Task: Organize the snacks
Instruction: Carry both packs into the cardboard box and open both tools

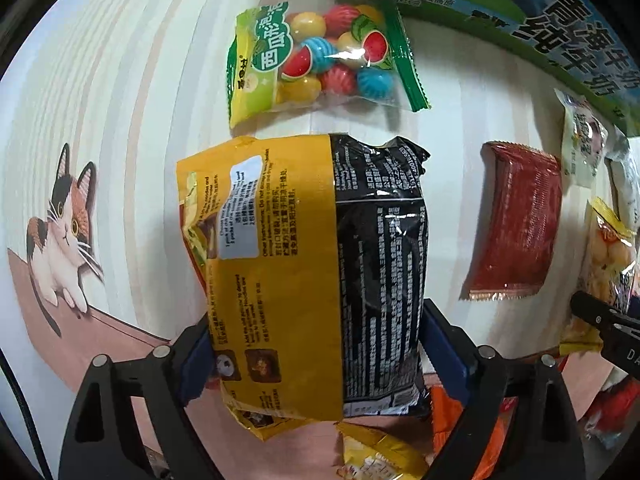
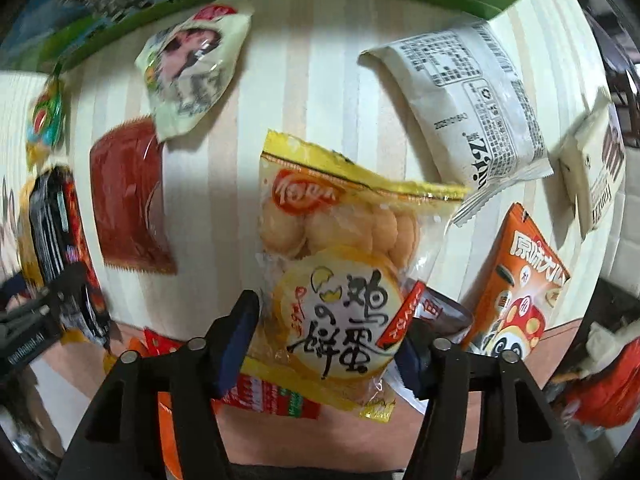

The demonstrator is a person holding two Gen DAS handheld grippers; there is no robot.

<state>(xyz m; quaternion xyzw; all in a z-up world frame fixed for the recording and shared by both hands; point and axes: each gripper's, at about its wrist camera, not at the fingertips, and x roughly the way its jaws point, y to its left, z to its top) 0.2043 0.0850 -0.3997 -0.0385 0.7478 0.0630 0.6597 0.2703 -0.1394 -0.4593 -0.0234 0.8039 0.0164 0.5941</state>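
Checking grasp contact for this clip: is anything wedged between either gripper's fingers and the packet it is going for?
Nothing visible. The left gripper clamps the yellow-and-black packet directly, and the right gripper closes straight on the egg biscuit bag.

We see the right gripper [image 2: 326,340], its jaws closed on the egg biscuit packet [image 2: 336,276]. A red packet [image 2: 128,200] lies left of it on the striped desk [image 2: 312,92], a white wrapper [image 2: 472,108] upper right, an orange packet [image 2: 516,280] right.

The milk carton [image 1: 560,20] is being cut off by the frame's top edge. The gumball bag [image 2: 44,120] is being blurred beyond reading.
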